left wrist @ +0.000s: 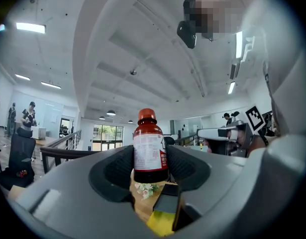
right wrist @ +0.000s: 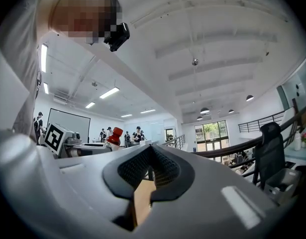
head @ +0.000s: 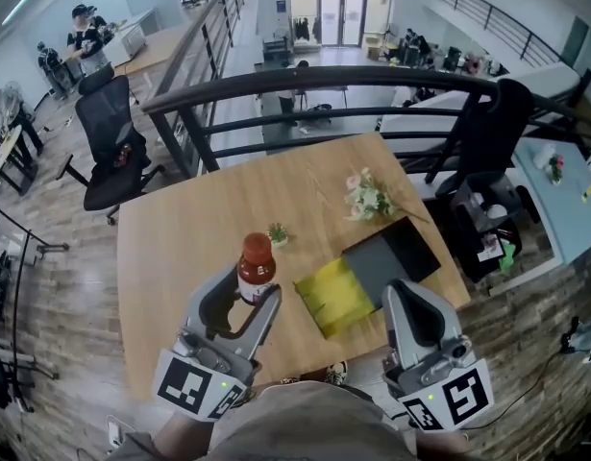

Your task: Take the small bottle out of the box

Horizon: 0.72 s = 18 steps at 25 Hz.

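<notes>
A wooden bench (head: 180, 257) beside a dark railing (head: 324, 80) in an open office carries a yellow box (head: 335, 298). The left tongs (head: 249, 301) pinch the small bottle (head: 256, 265); the right tongs (head: 407, 296) are pressed together.

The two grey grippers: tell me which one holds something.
The left gripper. Its jaws clamp a small brown bottle with a red cap and a white label. The right gripper has its jaws closed together with nothing between them.

Wooden table (head: 180, 257) carries: open yellow box (head: 335, 298), flower bunch (head: 369, 198), tiny potted plant (head: 277, 233).
</notes>
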Motion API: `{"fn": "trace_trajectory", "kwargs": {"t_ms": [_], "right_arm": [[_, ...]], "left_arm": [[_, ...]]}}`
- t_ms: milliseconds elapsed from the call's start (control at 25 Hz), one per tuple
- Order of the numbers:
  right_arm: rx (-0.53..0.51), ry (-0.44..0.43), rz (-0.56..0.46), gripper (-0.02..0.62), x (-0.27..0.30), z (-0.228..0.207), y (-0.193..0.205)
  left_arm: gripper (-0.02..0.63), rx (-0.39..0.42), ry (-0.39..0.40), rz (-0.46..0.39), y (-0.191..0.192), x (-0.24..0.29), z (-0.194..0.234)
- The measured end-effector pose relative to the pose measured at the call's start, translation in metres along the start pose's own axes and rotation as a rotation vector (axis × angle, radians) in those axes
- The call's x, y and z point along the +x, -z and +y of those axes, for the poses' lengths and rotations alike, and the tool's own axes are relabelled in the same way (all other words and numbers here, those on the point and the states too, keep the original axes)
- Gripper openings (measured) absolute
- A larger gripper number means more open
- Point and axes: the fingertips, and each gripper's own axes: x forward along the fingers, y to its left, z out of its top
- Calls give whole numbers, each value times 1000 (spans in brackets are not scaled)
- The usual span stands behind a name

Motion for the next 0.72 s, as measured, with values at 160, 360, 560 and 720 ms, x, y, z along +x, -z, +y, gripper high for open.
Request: {"fn": "trace_trajectory", "kwargs": {"t_ms": [160, 360, 560, 720], "right_arm": [[-6, -23, 10, 11, 2, 11, 3], [28, -38, 15, 11, 3, 13, 7], [27, -38, 15, 11, 3, 11, 7], [24, -41, 20, 11, 2, 8, 9]], "left_arm": [[206, -13, -14, 13, 3, -7, 4], [206, -13, -28, 32, 7, -11, 6], [206, -10, -31, 37, 7, -12, 7], [206, -5, -28, 33, 4, -8, 7]]}}
